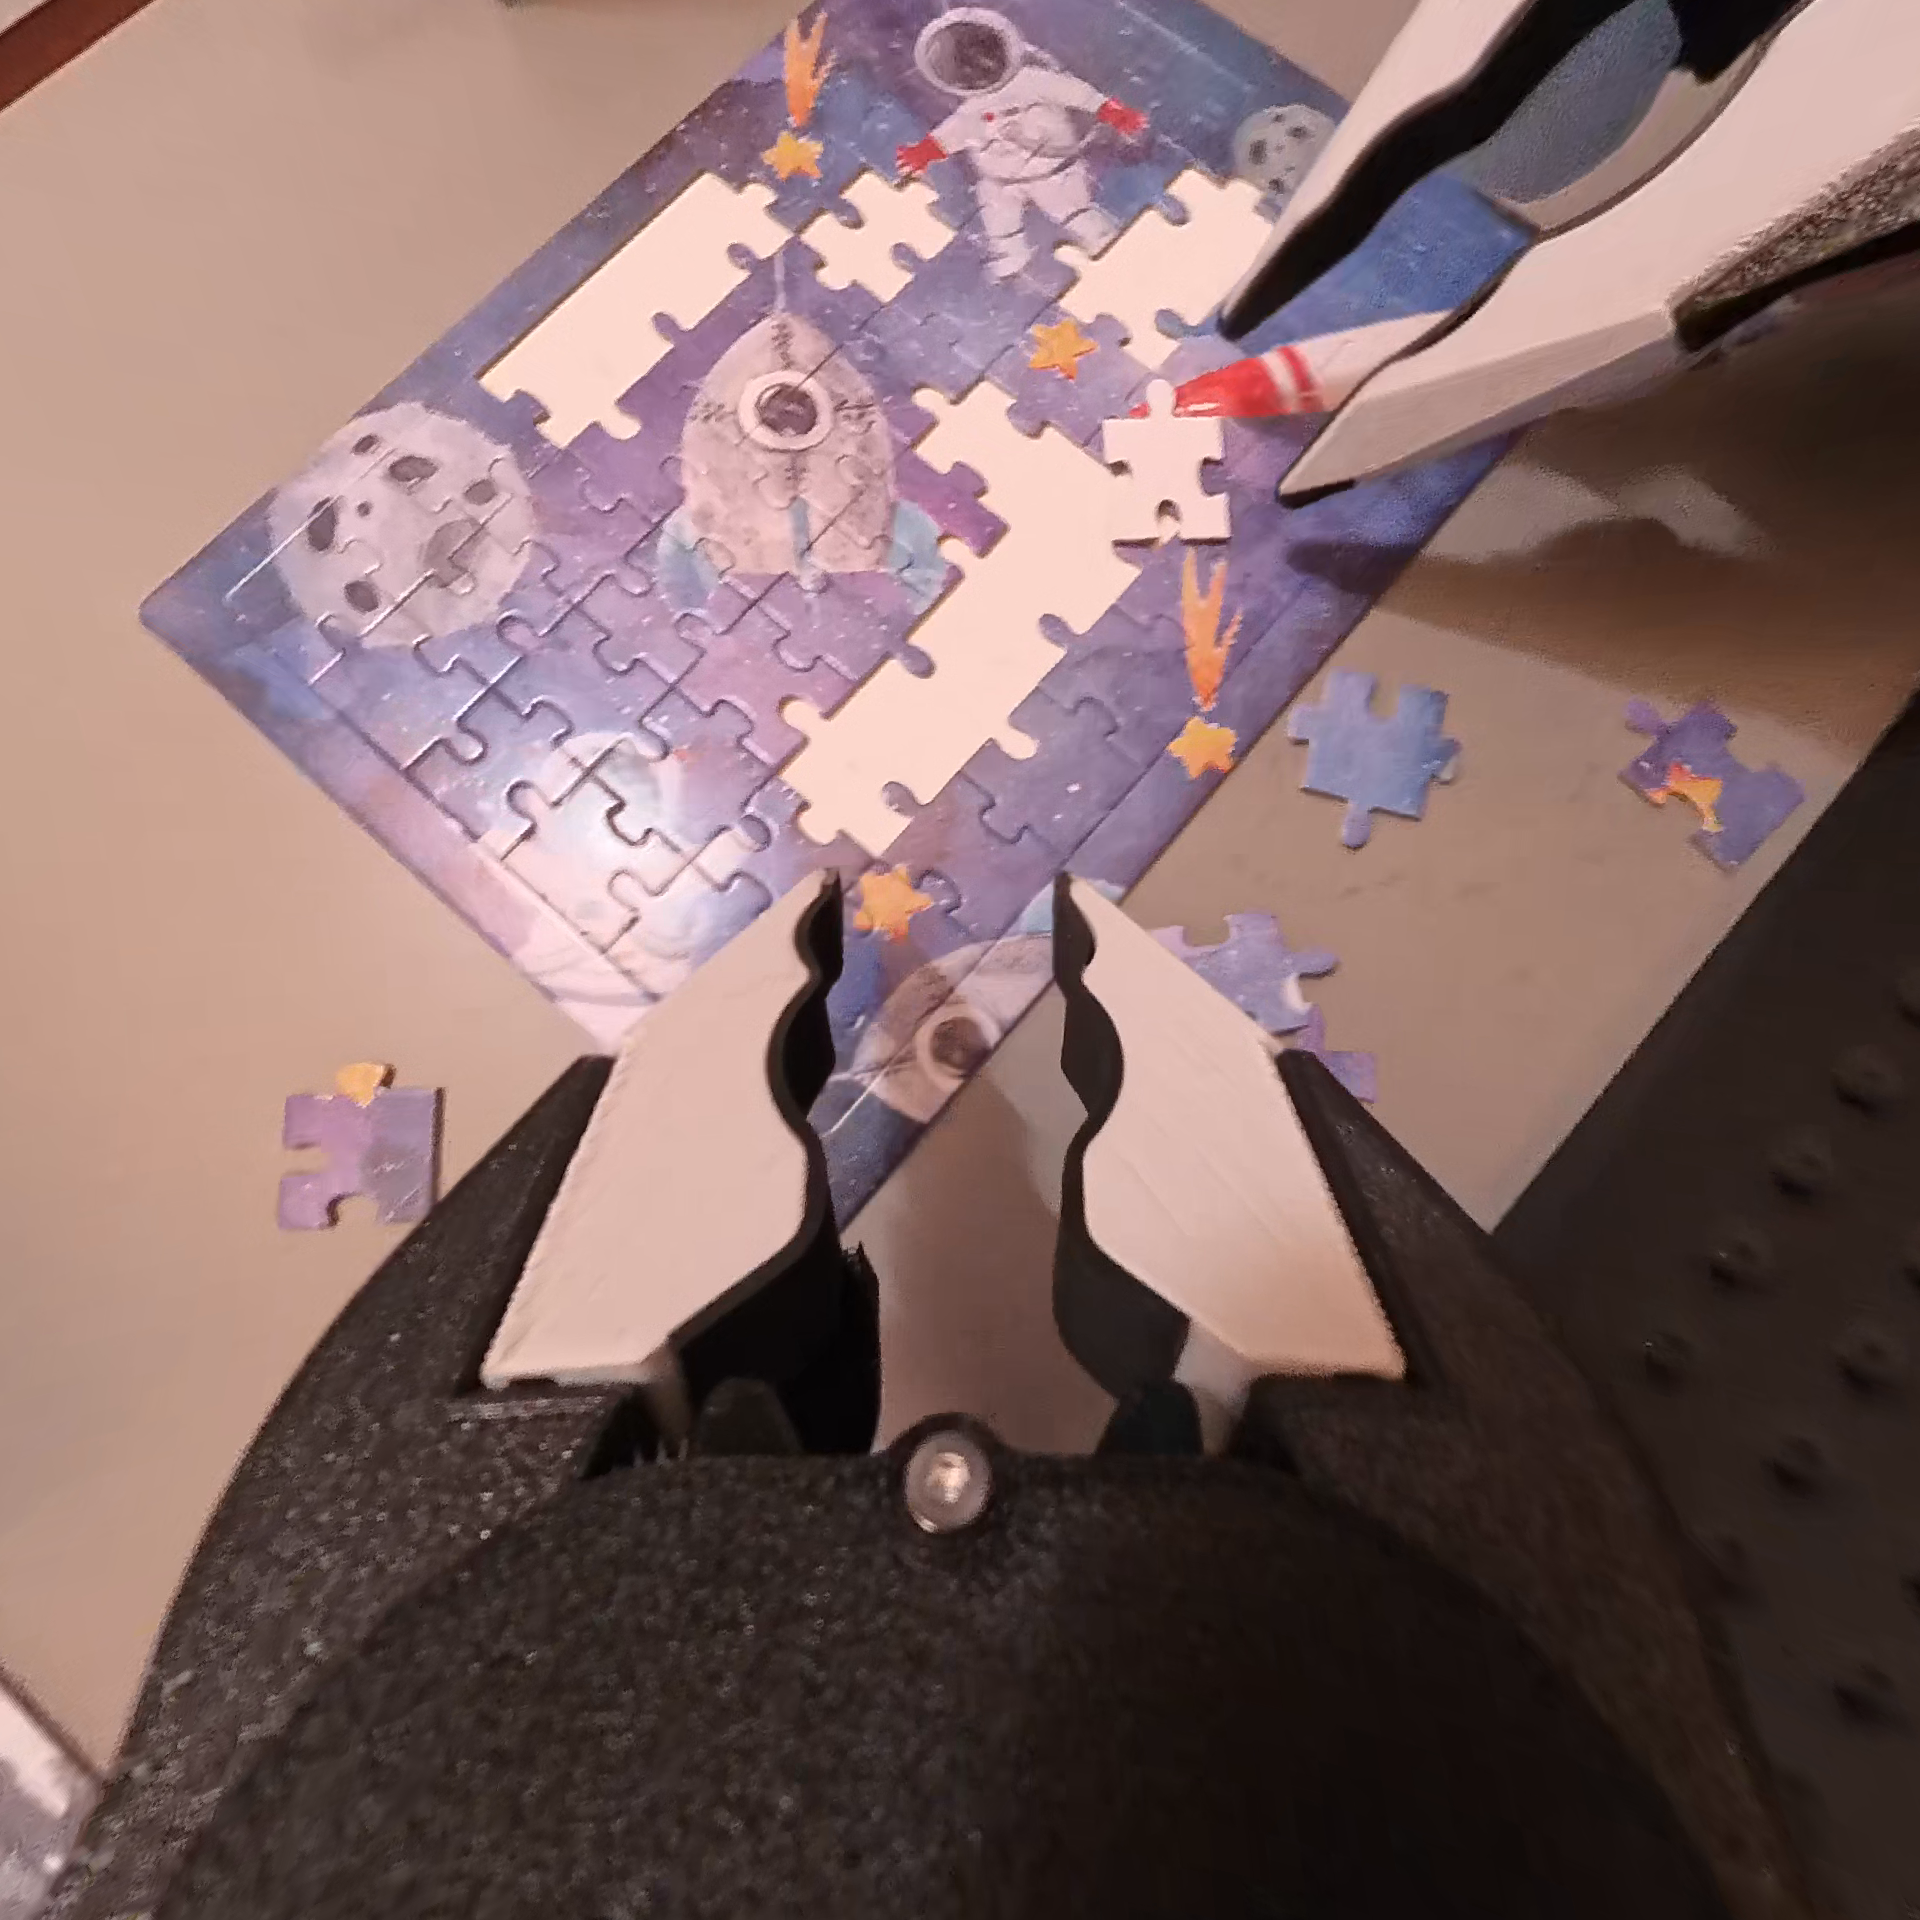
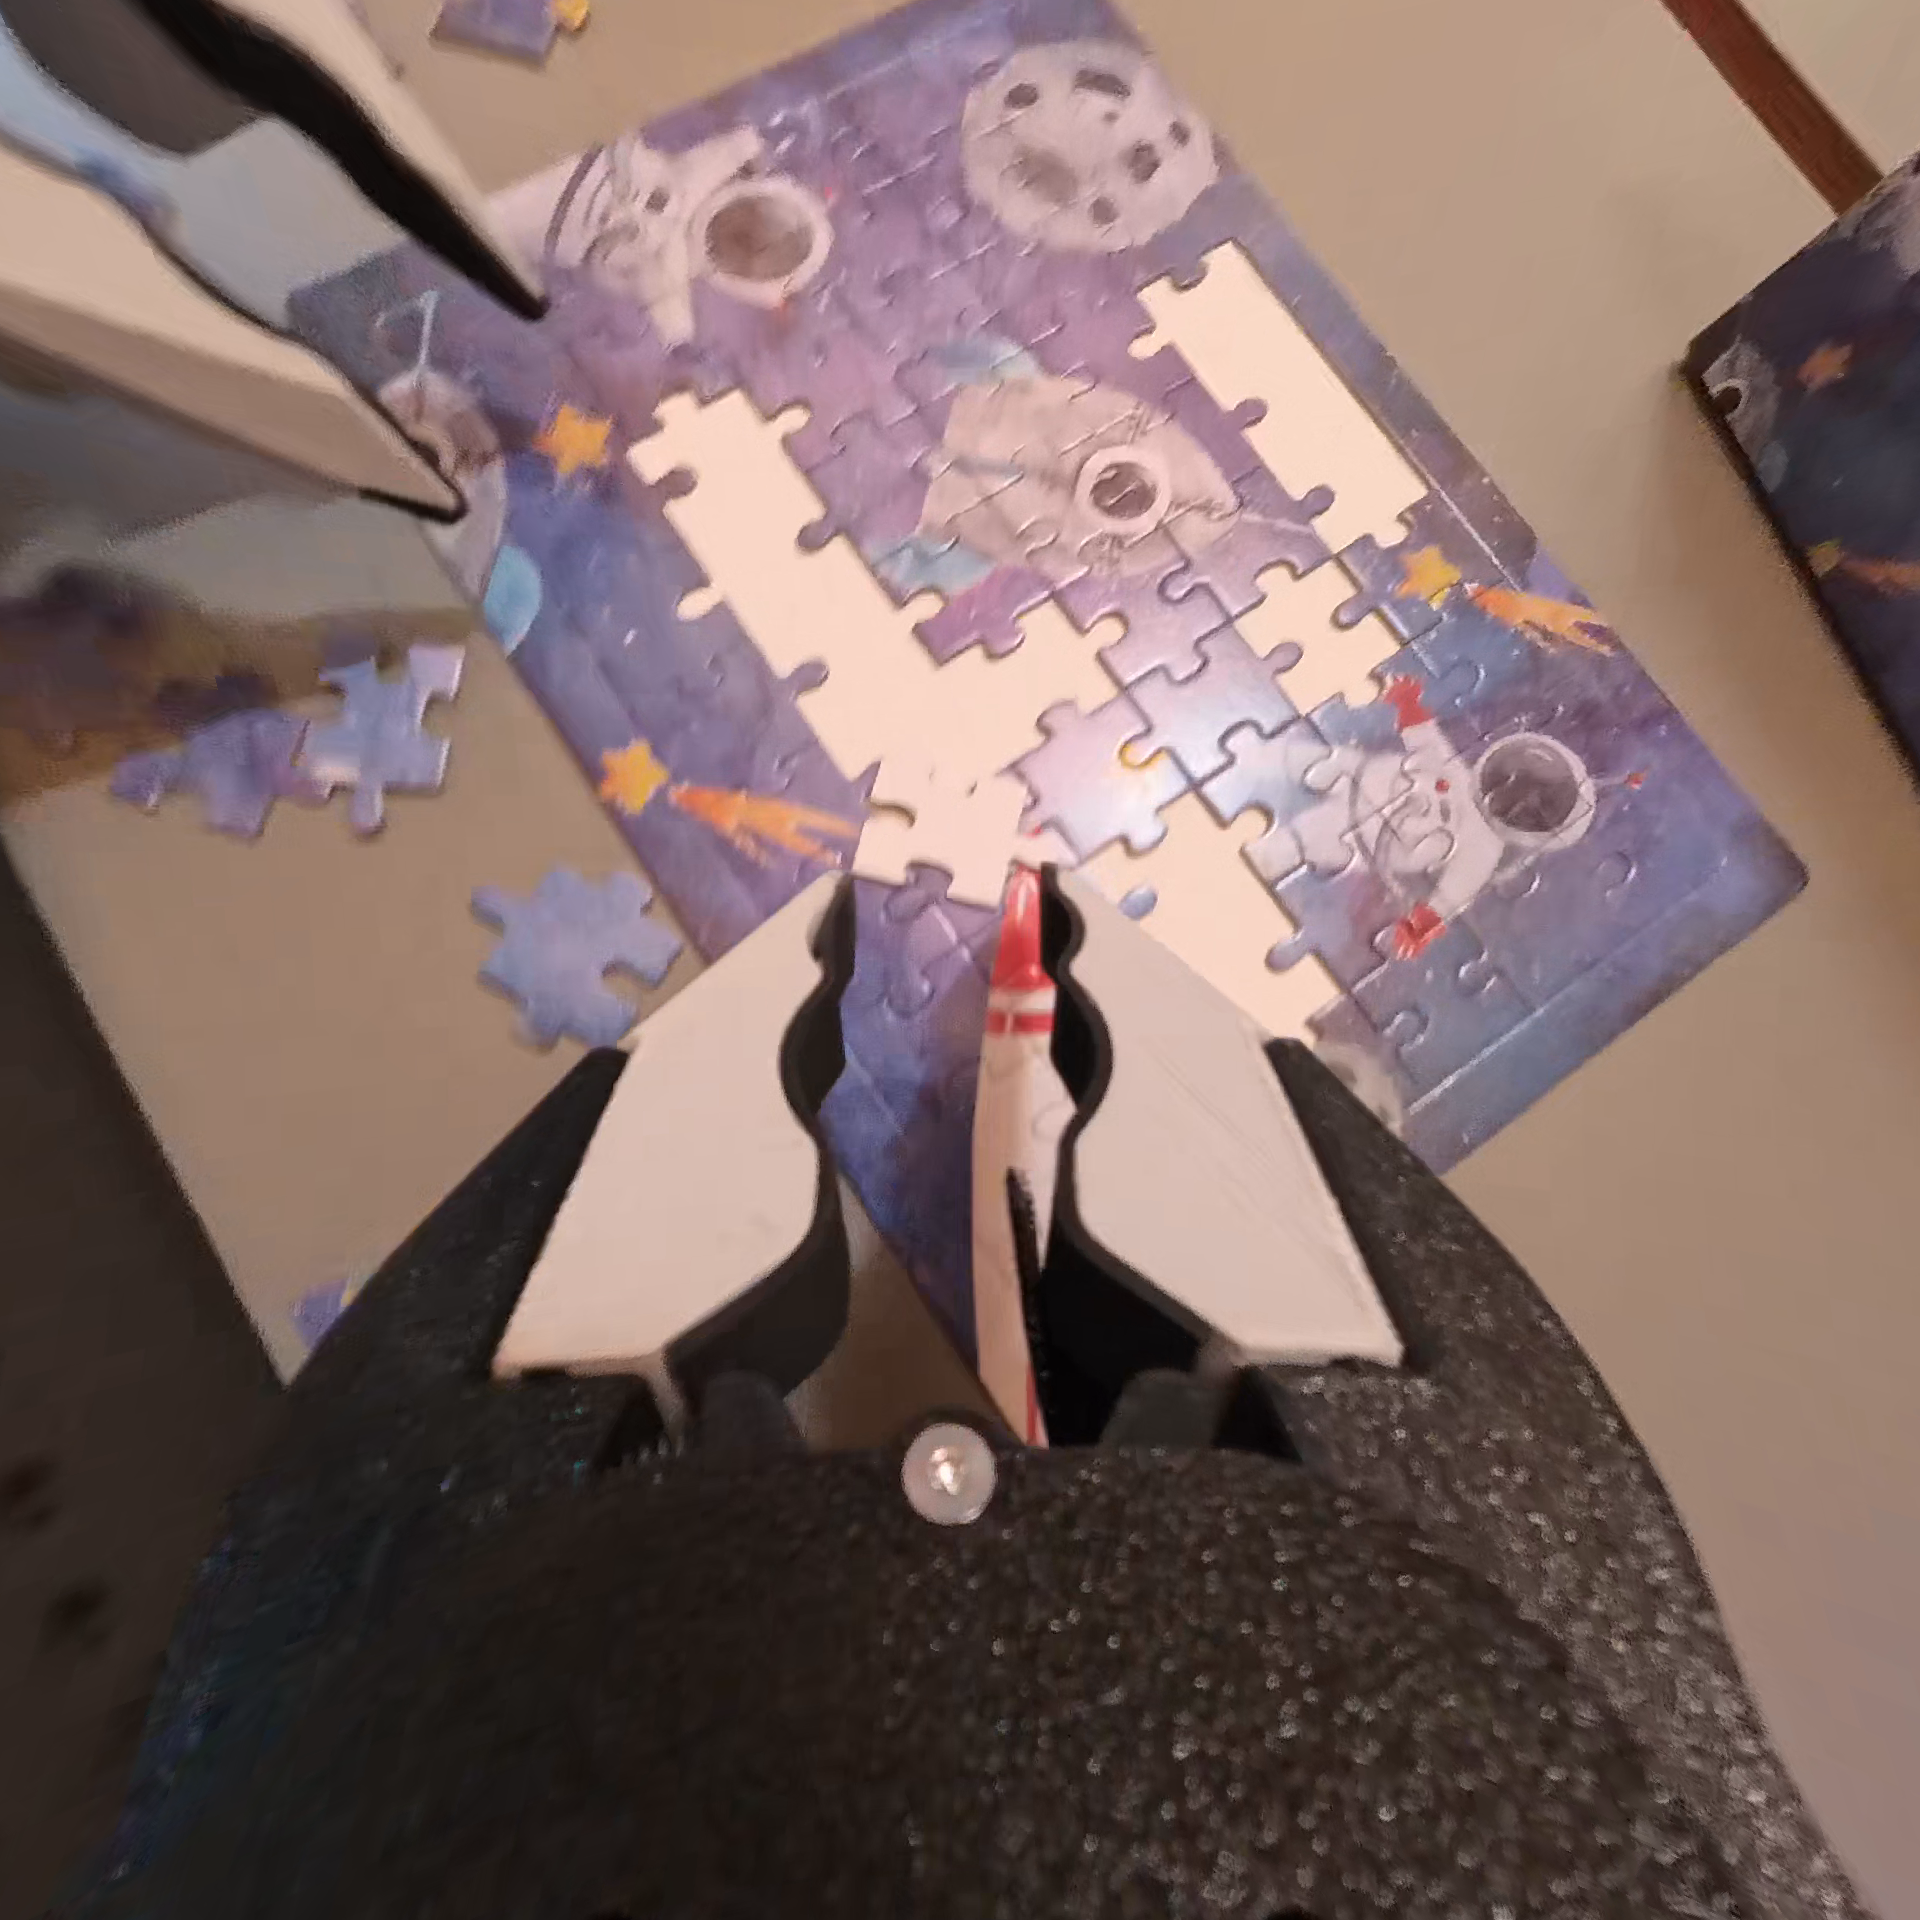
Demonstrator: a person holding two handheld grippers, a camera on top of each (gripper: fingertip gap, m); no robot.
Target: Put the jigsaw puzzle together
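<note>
Both tongs are hovering open and empty: the right tongs (image 2: 945,883) over a white, face-down piece (image 1: 1169,473) lying loose on the puzzle (image 1: 582,665), the left tongs (image 1: 940,894) at its near edge. Several gaps are still showing, with spare pieces (image 1: 1371,748) lying on the table (image 1: 208,312). Flipping that piece picture-side up should probably come first, pinching it lightly by the edges.

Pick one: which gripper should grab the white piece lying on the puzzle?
Right. The right gripper has open jaws just short of the white piece; left gripper hangs over the puzzle edge.
</note>
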